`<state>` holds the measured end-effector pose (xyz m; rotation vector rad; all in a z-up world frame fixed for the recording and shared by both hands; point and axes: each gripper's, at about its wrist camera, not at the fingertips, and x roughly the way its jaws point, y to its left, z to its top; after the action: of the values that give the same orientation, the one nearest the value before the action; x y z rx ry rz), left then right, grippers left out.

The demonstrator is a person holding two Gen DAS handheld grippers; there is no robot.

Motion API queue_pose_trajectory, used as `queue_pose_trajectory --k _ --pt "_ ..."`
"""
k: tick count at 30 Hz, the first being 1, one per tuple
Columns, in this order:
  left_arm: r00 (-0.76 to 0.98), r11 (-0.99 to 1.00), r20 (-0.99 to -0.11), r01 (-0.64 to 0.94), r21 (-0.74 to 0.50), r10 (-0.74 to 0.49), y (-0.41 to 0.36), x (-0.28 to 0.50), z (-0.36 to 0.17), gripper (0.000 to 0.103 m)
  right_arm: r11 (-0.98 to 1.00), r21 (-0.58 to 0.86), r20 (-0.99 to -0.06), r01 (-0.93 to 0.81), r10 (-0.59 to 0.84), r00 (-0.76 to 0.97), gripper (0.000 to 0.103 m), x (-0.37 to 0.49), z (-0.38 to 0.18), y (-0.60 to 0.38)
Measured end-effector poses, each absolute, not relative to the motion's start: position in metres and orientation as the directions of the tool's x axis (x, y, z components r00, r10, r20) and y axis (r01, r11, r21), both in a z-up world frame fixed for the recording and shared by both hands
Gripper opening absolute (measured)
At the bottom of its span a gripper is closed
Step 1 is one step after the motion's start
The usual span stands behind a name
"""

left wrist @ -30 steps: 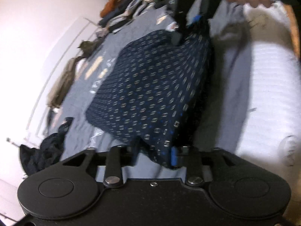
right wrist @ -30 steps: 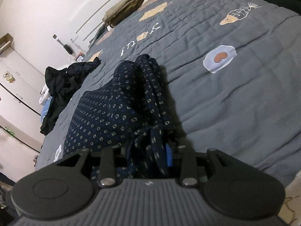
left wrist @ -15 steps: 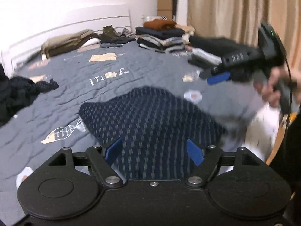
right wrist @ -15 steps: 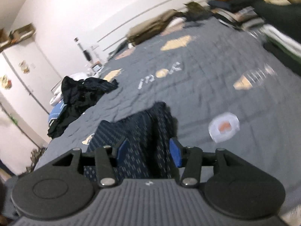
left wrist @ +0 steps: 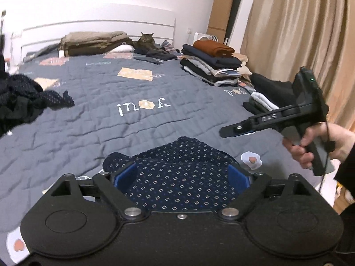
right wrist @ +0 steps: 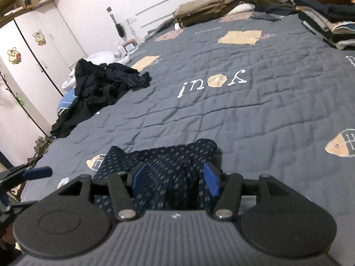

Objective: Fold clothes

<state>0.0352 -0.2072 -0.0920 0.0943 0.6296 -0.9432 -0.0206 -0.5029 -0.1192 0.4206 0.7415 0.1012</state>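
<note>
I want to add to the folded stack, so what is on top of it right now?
A rust-brown folded garment tops the folded stack, with dark navy pieces directly beneath. The lower layers show only their edges, and the stack hides the quilt under it.

Patterned navy garment (left wrist: pixel 177 177): near edge hidden behind left tool (left wrist: pixel 182 176) body. Dark clothes heap (left wrist: pixel 20 97): cut off at left frame edge. Right tool (right wrist: pixel 175 180): garment between fingers motion-blurred.
</note>
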Motion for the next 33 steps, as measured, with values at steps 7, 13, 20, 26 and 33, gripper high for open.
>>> queue_pose_trajectory --k 7,13,20,26,33 --pt "0.401 0.6 -0.55 0.763 -0.242 -0.732 -0.209 0.059 -0.11 0.088 0.93 0.367 -0.671 0.038 0.236 0.703 0.056 0.005 -0.142 -0.496" --pt "0.415 0.619 -0.553 0.745 -0.25 -0.723 -0.207 0.069 -0.115 0.088 0.928 0.373 -0.691 -0.001 0.278 0.667 0.057 0.019 -0.155 -0.486" --pt "0.422 0.628 -0.556 0.737 -0.25 -0.716 -0.202 0.07 -0.116 0.09 0.914 0.406 -0.685 0.021 0.289 0.669 0.057 0.025 -0.164 -0.479" --pt "0.426 0.632 -0.56 0.736 -0.242 -0.71 -0.201 0.069 -0.118 0.09 0.891 0.452 -0.649 0.039 0.299 0.699 0.013 0.024 -0.16 -0.485" --pt "0.436 0.638 -0.55 0.728 -0.249 -0.712 -0.198 0.07 -0.117 0.09 0.833 0.553 -0.472 0.033 0.28 0.836 0.012 0.01 -0.136 -0.51"
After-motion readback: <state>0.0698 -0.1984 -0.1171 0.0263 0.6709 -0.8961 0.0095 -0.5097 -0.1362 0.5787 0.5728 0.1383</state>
